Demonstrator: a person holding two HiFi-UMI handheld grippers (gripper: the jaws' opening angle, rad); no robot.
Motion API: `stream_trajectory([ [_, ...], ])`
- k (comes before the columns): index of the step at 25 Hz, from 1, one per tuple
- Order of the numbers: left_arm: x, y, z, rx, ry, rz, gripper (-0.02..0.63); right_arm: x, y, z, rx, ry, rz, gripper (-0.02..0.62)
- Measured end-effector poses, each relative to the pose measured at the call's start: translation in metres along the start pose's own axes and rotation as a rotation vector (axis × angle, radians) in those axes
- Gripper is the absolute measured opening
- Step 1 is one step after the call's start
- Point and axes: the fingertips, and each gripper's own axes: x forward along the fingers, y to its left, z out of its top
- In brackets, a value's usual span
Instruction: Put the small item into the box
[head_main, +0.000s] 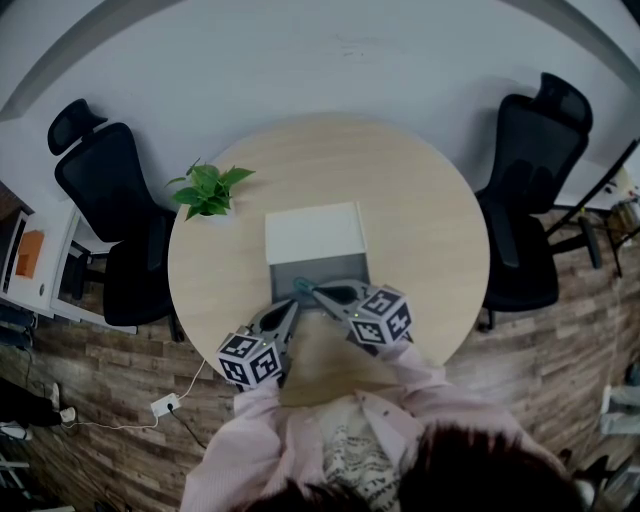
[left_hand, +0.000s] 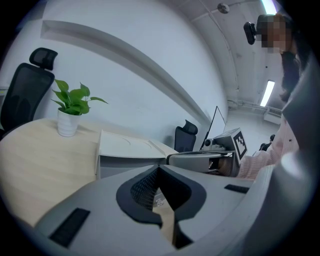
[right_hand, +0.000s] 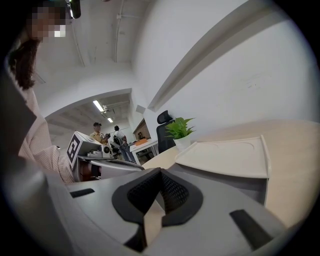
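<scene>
The box (head_main: 330, 272) sits open in the middle of the round table (head_main: 420, 230). Its grey inside faces up and its white lid (head_main: 315, 232) lies flat behind it. The small item (head_main: 304, 287) is hard to see. It shows only as a tiny bluish bit at the near edge of the box, right by the tips of both grippers. I cannot tell if it lies in the box or if a gripper pinches it. The left gripper (head_main: 292, 305) points at the near wall of the box from the left. In its own view, its jaws are pressed together at the tips (left_hand: 159, 169). A little clear crinkly bit (left_hand: 159, 200) shows in the gap under them, but I cannot tell what it is. The right gripper (head_main: 316, 291) comes in from the right, close to the left one, and its tip is over the near edge of the box. In its own view, its jaws are pressed together too (right_hand: 160, 171), with nothing clear between them. A green plant (head_main: 208, 190) in a white pot stands on the table to the left of the box, well apart from it. Two black chairs stand by the table, one on the left (head_main: 110, 190) and one on the right (head_main: 535, 170). The person's pink sleeves (head_main: 415, 372) reach out to the grippers.
</scene>
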Motion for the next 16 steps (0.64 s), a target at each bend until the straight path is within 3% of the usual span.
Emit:
stream_trajectory([
  [16, 0.0031, -0.0024, -0.004, -0.002, 0.016, -0.011, 0.007, -0.0008, 0.0023, -0.003, 0.0, 0.007, 0.017, -0.005],
])
